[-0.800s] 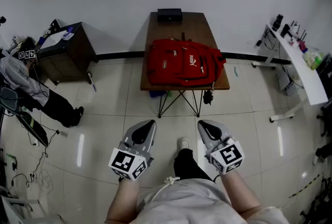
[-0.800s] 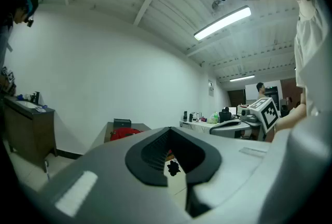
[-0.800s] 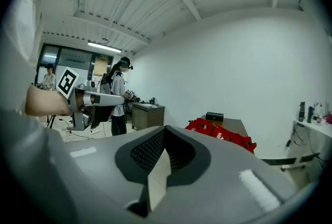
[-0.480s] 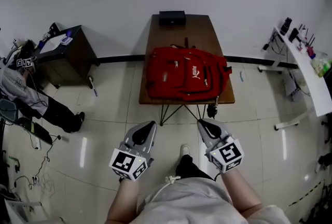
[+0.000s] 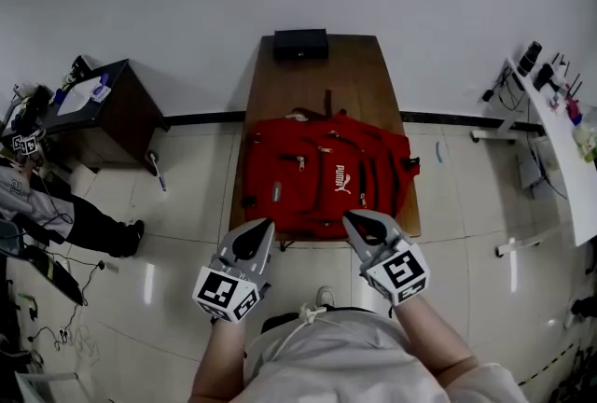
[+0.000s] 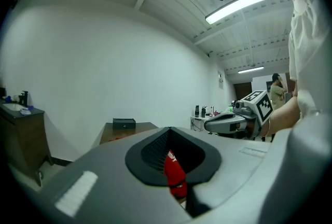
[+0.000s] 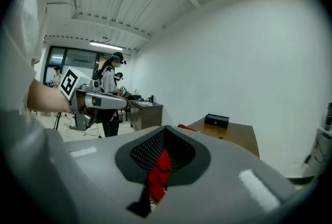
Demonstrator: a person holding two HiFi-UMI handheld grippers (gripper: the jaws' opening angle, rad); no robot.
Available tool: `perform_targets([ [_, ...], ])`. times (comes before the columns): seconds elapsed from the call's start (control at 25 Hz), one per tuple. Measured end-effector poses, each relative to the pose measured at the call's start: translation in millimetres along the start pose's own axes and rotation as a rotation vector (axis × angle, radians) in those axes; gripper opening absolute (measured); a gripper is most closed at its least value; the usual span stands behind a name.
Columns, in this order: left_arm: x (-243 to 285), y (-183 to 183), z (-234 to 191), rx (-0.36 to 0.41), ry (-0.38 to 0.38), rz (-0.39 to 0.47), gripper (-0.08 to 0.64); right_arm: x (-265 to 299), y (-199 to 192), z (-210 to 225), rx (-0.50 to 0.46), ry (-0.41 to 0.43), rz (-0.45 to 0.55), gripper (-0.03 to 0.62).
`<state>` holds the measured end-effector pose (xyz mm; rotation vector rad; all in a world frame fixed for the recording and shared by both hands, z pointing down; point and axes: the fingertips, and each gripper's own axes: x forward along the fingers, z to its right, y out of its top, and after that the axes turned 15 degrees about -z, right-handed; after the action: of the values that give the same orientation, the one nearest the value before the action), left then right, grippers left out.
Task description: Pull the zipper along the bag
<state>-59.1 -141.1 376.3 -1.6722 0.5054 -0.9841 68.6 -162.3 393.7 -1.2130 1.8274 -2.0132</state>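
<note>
A red backpack (image 5: 326,177) lies flat on a brown table (image 5: 326,65), with its zippers facing up. Both grippers hover side by side at the bag's near edge, apart from it. The left gripper (image 5: 261,226) is shut and holds nothing. The right gripper (image 5: 353,219) is likewise shut and empty. In the left gripper view, a strip of the red backpack (image 6: 174,171) shows past the closed jaws, and the right gripper (image 6: 228,122) appears off to the side. The right gripper view shows the same red backpack (image 7: 158,171) and the left gripper (image 7: 104,101).
A black box (image 5: 299,44) sits at the table's far end by the white wall. A dark cabinet (image 5: 103,103) stands at the left, with a seated person (image 5: 37,196) beside it. A white desk (image 5: 560,140) with small items is at the right.
The table and backpack have come closer and lower in the head view as the person stepped forward. Both grippers now reach the bag's near edge, still shut.
</note>
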Motion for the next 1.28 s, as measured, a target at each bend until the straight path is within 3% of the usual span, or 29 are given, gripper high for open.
perform_targets([
  [0.36,68,-1,-42,-0.048,-0.010,-0.078,-0.005,55,-4,52,0.005,0.021,-0.052,0.006],
  [0.76,152,-17,-79,-0.022,-0.140,-0.222,-0.005,130,-23,97,-0.009,-0.017,-0.197,0.006],
  [0.84,171,-15,-84,-0.001,-0.163,-0.237,-0.005,147,-28,102,-0.043,-0.016,-0.242,0.006],
  [0.96,201,-21,-92,0.024,-0.181,-0.276,-0.005,172,-40,111,-0.105,-0.011,-0.306,0.081],
  [1.16,239,-31,-95,0.003,-0.238,-0.334,-0.005,207,-60,126,-0.260,-0.018,-0.389,0.091],
  [1.28,255,-40,-97,0.006,-0.240,-0.375,-0.005,220,-66,130,-0.299,0.007,-0.402,0.097],
])
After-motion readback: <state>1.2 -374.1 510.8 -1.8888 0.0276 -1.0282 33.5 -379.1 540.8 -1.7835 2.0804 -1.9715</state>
